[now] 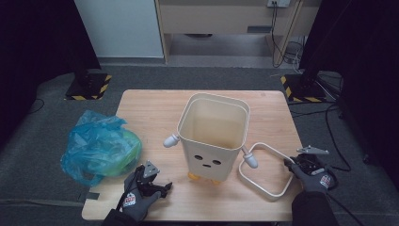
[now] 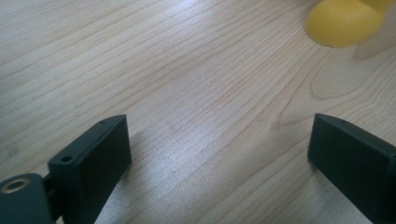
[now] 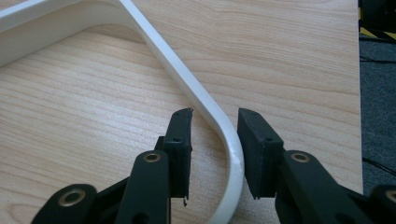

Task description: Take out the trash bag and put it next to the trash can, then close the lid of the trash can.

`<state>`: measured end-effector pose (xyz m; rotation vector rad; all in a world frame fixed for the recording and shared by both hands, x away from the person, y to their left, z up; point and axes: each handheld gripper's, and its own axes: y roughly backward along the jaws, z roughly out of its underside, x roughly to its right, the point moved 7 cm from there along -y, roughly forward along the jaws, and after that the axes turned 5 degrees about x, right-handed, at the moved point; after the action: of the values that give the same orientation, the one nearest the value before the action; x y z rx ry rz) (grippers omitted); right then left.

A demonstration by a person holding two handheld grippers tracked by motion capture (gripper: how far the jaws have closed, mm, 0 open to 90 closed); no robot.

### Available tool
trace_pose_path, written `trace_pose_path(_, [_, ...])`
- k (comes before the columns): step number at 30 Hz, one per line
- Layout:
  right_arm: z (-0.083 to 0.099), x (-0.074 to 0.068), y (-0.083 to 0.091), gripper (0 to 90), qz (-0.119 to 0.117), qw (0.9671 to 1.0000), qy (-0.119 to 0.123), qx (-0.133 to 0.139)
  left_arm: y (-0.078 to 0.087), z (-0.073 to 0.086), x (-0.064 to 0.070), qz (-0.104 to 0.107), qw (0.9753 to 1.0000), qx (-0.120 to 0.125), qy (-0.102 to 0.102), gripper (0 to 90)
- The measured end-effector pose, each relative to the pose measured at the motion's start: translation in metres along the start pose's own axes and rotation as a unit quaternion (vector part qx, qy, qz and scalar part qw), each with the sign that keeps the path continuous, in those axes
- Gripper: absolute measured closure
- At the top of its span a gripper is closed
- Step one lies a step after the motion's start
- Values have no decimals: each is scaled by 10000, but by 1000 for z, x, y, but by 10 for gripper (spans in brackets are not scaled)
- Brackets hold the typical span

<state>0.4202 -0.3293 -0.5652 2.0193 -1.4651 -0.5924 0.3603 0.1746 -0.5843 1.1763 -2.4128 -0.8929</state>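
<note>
A cream bin [image 1: 208,151] with a dotted face, two stubby arms and yellow feet [image 1: 194,176] stands upright and empty in the middle of the wooden table [image 1: 150,108]. A white rounded frame [image 1: 256,187] lies flat to its right. My right gripper [image 1: 288,163] is at the frame's right corner. In the right gripper view, the jaws of the right gripper [image 3: 215,116] straddle the frame [image 3: 163,51] with a small gap on each side. My left gripper [image 1: 162,187] rests open near the front edge, left of the bin. One yellow foot [image 2: 343,21] lies beyond the left gripper [image 2: 219,135].
A crumpled blue plastic bag [image 1: 101,146] with something green inside sits on the table's left edge. The table's right edge [image 3: 358,93] runs close to the frame. Stands with striped bases [image 1: 88,87] are on the carpet behind.
</note>
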Motion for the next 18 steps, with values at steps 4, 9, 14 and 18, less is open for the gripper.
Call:
trace_pose_path(4, [1, 2, -2, 693, 11, 10000, 73, -58, -2, 0, 0, 14, 10000, 37, -14, 14])
trace_pose_path(9, [1, 1, -6, 733, -8, 9998, 131, -165, -3, 0, 0, 17, 10000, 27, -20, 0])
trace_pose_path(14, [0, 1, -7, 768, -24, 9996, 144, -228, -3, 0, 0, 26, 10000, 22, -23, 0])
trace_pose_path(18, [-1, 1, -8, 778, 9, 9995, 207, -253, -3, 0, 0, 25, 10000, 24, -21, 0])
